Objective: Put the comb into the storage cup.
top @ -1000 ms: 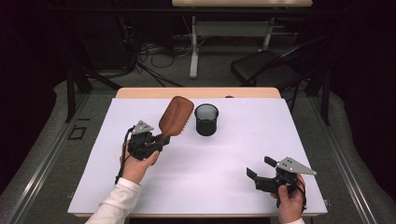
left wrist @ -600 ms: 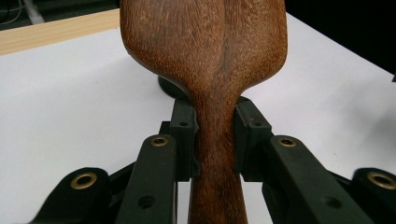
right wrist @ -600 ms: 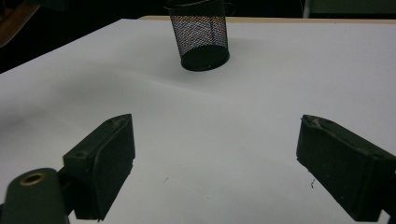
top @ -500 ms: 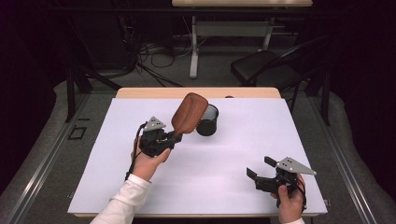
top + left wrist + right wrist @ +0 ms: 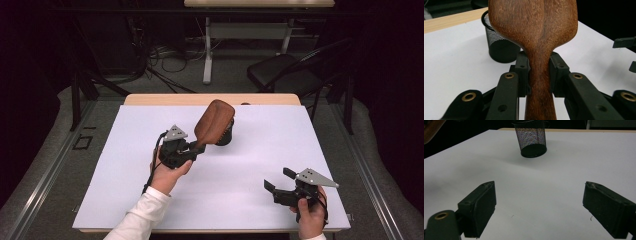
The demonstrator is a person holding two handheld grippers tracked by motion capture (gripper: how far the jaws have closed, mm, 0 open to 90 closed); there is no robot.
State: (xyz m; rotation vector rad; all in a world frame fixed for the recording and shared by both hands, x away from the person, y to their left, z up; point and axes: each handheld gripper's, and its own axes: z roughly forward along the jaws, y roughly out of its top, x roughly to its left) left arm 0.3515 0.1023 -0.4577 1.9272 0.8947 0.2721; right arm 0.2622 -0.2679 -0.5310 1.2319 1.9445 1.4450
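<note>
My left gripper (image 5: 196, 148) is shut on the narrow handle of a brown wooden brush (image 5: 215, 120). The brush's broad head tilts up and to the right, above the table. In the left gripper view the pads clamp the brush (image 5: 534, 30) handle from both sides, left gripper (image 5: 539, 72). A black mesh cup (image 5: 227, 136) stands upright just behind the brush head, which partly covers it; the cup (image 5: 499, 50) sits left of the handle. My right gripper (image 5: 278, 180) rests open near the front right; nothing is between the right gripper (image 5: 539, 202) jaws, and the cup (image 5: 532, 141) stands farther off.
A white sheet (image 5: 250, 200) covers the table, with a wooden strip (image 5: 165, 99) at the far edge. A dark chair (image 5: 280, 72) and cables lie on the floor beyond. Bare sheet lies between the two grippers.
My left gripper has carried the brush to the right and slightly up; its head now overlaps the mesh cup in the high view. The right gripper has stayed put.
</note>
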